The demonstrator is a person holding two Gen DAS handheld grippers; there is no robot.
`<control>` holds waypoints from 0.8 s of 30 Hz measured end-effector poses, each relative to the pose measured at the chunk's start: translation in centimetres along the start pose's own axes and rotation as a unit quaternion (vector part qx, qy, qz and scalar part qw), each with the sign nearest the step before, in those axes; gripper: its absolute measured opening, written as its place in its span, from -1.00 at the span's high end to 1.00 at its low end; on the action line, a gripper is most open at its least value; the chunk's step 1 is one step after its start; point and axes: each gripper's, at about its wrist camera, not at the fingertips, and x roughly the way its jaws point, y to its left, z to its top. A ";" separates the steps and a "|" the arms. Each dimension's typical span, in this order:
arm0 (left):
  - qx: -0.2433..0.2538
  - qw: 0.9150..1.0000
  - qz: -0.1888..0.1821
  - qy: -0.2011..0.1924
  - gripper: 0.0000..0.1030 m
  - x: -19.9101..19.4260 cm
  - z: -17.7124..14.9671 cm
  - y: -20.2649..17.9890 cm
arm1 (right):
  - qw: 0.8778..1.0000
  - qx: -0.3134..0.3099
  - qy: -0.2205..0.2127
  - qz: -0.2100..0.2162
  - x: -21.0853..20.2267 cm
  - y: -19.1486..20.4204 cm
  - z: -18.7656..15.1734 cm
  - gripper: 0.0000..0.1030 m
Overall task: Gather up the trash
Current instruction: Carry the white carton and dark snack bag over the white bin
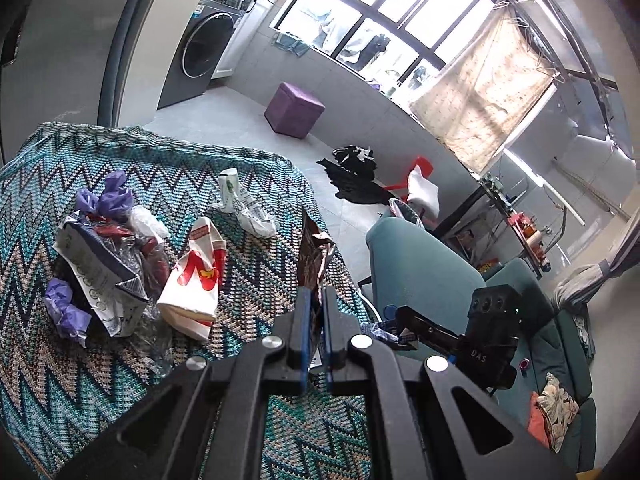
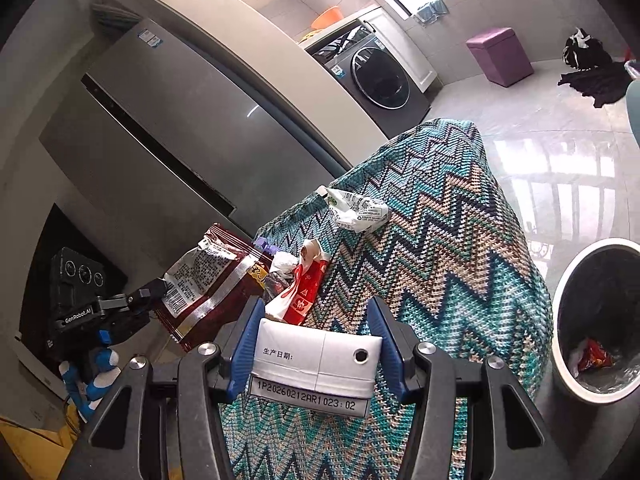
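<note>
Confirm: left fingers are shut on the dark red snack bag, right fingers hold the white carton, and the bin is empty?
Not quite: the bin already holds a red wrapper, seen in the right wrist view. The snack bag and white carton are held as you say.

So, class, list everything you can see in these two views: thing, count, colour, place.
Snack bag: one, dark red, held above table edge.
Carton: one, white, between right pads.
Paper bag: one, white-red, on cloth.
Crumpled wrapper: one, white, far on cloth.
Trash pile: one, mixed purple-white, on cloth.
Zigzag cloth: one, teal, covering table.
Bin: one, white rim, floor.
Stool: one, purple, floor.
Washing machine: one, grey, by wall.
Left hand-held gripper: shut on snack bag.
Right hand-held gripper: holding carton.
</note>
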 end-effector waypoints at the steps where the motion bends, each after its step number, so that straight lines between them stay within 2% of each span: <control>1: 0.003 1.000 -0.001 0.002 0.91 0.3 0.1 -0.3 | 1.000 0.003 -0.002 0.000 -0.2 -0.1 0.1 0.01; 8: 0.031 0.999 -0.017 0.019 0.91 3.2 1.6 -3.4 | 1.000 0.009 -0.027 -0.004 -2.0 -0.4 2.2 0.01; 13: 0.061 0.997 -0.038 0.035 0.91 6.4 2.7 -6.9 | 0.998 0.007 -0.061 -0.031 -4.8 -1.1 4.2 0.01; 18: 0.090 0.992 -0.060 0.069 0.91 11.6 3.5 -11.1 | 0.989 0.003 -0.104 -0.104 -9.9 -3.4 6.1 0.01; 24: 0.116 0.984 -0.060 0.124 0.90 20.1 2.5 -15.3 | 0.967 0.020 -0.119 -0.223 -12.8 -8.1 6.5 0.01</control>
